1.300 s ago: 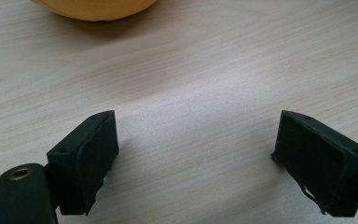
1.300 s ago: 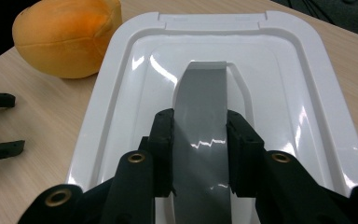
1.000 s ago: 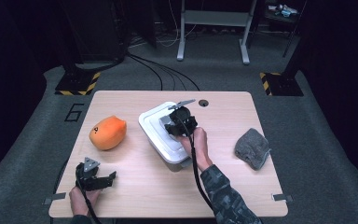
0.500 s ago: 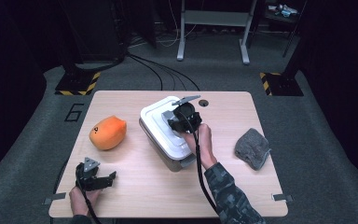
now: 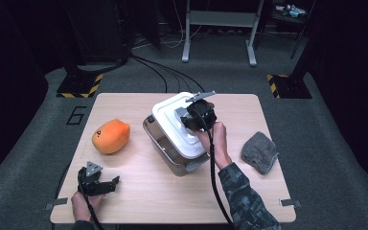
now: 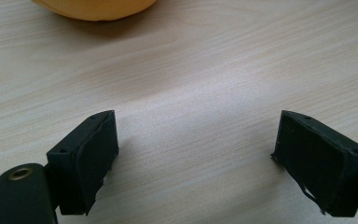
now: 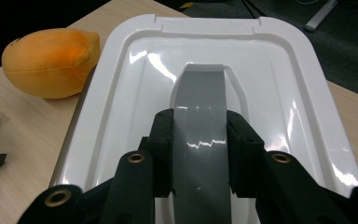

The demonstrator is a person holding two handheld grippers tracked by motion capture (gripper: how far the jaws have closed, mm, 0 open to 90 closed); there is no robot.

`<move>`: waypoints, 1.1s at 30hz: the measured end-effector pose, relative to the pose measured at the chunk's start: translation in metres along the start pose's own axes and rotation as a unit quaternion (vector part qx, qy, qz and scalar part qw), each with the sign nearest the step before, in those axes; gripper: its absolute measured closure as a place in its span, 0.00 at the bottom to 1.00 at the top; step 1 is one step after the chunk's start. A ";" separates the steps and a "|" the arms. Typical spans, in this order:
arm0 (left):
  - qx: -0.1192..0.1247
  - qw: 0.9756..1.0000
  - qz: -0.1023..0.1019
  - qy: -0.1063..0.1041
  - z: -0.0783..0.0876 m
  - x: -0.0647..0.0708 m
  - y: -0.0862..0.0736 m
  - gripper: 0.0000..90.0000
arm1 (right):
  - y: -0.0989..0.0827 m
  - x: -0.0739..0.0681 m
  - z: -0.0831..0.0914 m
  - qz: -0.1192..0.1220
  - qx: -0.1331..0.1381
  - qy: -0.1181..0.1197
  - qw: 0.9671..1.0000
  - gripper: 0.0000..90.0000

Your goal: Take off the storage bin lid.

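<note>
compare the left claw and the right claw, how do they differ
The left claw is open with nothing between its jaws; the right claw is shut on the grey handle of the white bin lid. The left rests low near the table edge; the right is over the bin. Both are black.

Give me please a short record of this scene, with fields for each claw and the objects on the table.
right claw: shut on grey handle of white lid; box looks tilted
left claw: open, holds nothing, low over table
clear box: centre of table, under lid
orange plush toy: left of box
grey cloth: right side
</note>
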State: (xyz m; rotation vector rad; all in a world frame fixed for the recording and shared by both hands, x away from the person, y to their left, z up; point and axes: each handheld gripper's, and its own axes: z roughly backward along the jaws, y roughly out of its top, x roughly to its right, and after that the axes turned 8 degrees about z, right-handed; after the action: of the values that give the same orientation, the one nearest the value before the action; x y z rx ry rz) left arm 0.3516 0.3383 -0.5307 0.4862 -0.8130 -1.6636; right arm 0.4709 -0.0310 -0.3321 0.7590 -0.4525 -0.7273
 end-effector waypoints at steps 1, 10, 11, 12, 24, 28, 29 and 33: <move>0.000 1.000 0.000 0.000 0.000 0.000 0.000 0.15 | 0.000 0.002 0.002 -0.002 0.001 -0.003 1.000 0.74; 0.000 1.000 0.001 0.000 0.000 0.000 0.000 0.15 | -0.002 0.019 0.011 -0.010 0.005 -0.016 1.000 0.74; 0.000 1.000 0.001 0.000 0.000 0.000 0.000 0.15 | -0.002 0.020 0.012 -0.016 0.002 -0.018 1.000 0.74; 0.001 1.000 0.004 -0.001 0.000 0.001 0.000 0.15 | -0.002 0.023 0.014 -0.013 0.002 -0.021 1.000 0.74; 0.001 1.000 0.001 0.001 0.000 0.000 0.000 0.15 | -0.010 0.055 0.026 -0.027 0.003 -0.047 0.999 0.74; 0.005 1.000 0.002 0.002 -0.001 0.000 0.000 0.15 | -0.016 0.067 0.031 -0.035 0.003 -0.055 0.998 0.74; 0.005 1.000 0.002 0.002 -0.001 0.000 0.000 0.15 | -0.018 0.071 0.032 -0.039 0.002 -0.057 0.998 0.74; 0.008 1.000 0.002 0.004 -0.001 0.001 -0.001 0.15 | -0.025 0.082 0.034 -0.047 -0.001 -0.065 0.997 0.74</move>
State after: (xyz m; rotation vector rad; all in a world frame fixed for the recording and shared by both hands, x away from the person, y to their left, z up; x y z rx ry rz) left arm 0.3518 0.3375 -0.5317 0.5005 -0.8213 -1.6523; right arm 0.4946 -0.1197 -0.3198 0.7378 -0.5357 -0.8688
